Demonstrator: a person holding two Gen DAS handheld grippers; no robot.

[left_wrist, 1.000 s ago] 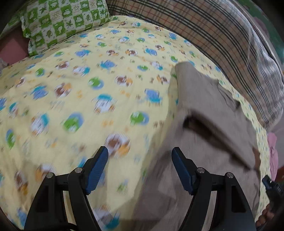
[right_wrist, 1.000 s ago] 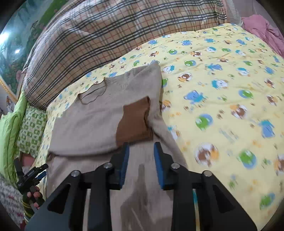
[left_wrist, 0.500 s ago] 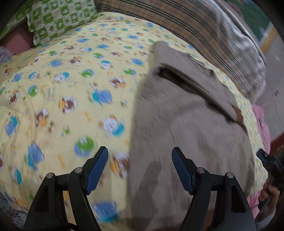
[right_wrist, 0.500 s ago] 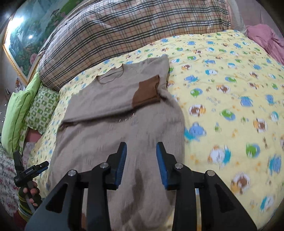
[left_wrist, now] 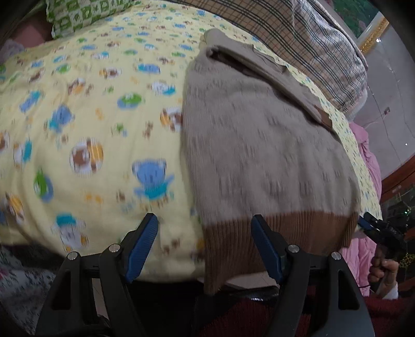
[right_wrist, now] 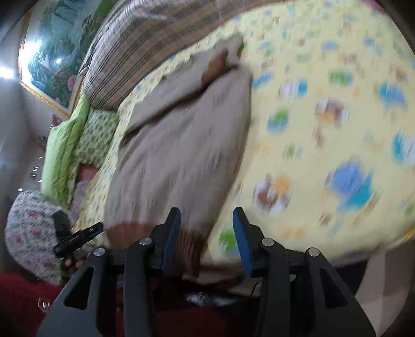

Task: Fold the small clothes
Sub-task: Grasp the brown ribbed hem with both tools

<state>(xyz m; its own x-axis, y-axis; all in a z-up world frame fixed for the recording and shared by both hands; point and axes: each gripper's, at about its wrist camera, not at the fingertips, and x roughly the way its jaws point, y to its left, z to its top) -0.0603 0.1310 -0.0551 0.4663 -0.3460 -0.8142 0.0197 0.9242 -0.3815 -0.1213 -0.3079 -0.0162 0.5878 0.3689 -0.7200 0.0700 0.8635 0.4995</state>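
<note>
A beige knitted sweater (left_wrist: 259,134) with a brown ribbed hem (left_wrist: 272,233) lies flat on the yellow cartoon-print bedsheet (left_wrist: 90,116). Its sleeves are folded across the chest, with a brown cuff (right_wrist: 216,66) showing near the far end. The hem hangs over the near bed edge. My left gripper (left_wrist: 205,238) is open, with the hem's left corner between its fingers. My right gripper (right_wrist: 207,234) is open, with the hem's right corner (right_wrist: 186,238) between its fingers. The sweater also shows in the right wrist view (right_wrist: 181,145).
A plaid blanket (left_wrist: 311,39) lies along the far side of the bed. A green patterned pillow (left_wrist: 88,13) lies at the head. Pink cloth (left_wrist: 368,160) lies beside the bed. A framed painting (right_wrist: 59,46) hangs on the wall.
Both grippers have pulled back from over the sweater's body to the near bed edge at the hem. The right gripper has opened wider.
</note>
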